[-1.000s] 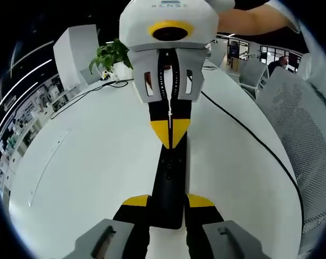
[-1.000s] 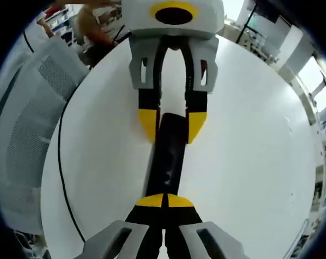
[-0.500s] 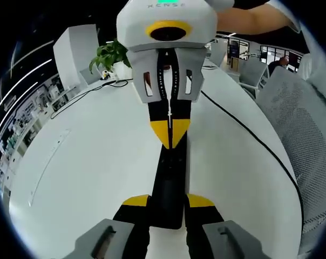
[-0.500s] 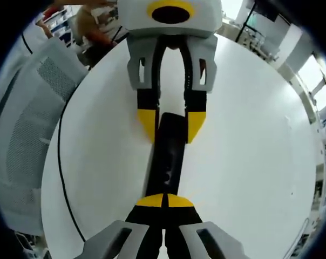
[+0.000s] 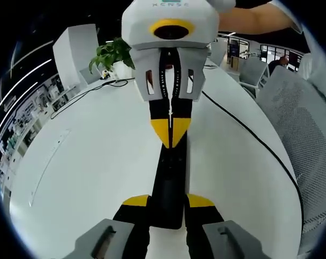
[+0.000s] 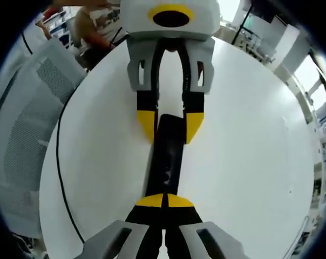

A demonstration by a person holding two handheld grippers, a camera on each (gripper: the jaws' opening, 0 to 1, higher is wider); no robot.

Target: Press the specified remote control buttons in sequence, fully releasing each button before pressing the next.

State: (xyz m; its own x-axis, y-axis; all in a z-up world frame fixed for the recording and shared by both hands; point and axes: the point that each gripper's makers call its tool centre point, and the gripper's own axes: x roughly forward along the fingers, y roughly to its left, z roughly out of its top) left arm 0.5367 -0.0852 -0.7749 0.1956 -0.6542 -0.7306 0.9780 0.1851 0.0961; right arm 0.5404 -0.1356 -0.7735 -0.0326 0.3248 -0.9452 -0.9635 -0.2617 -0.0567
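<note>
- The white desk [image 5: 87, 172] spans both views.
- The black remote control [image 5: 170, 183] lies at frame centre.
- The left gripper [image 5: 168, 202] pinches its near end; keep that grip steady.
- The right gripper [image 6: 164, 200], jaws pressed together, tips on the remote: press straight, then lift fully clear.
</note>
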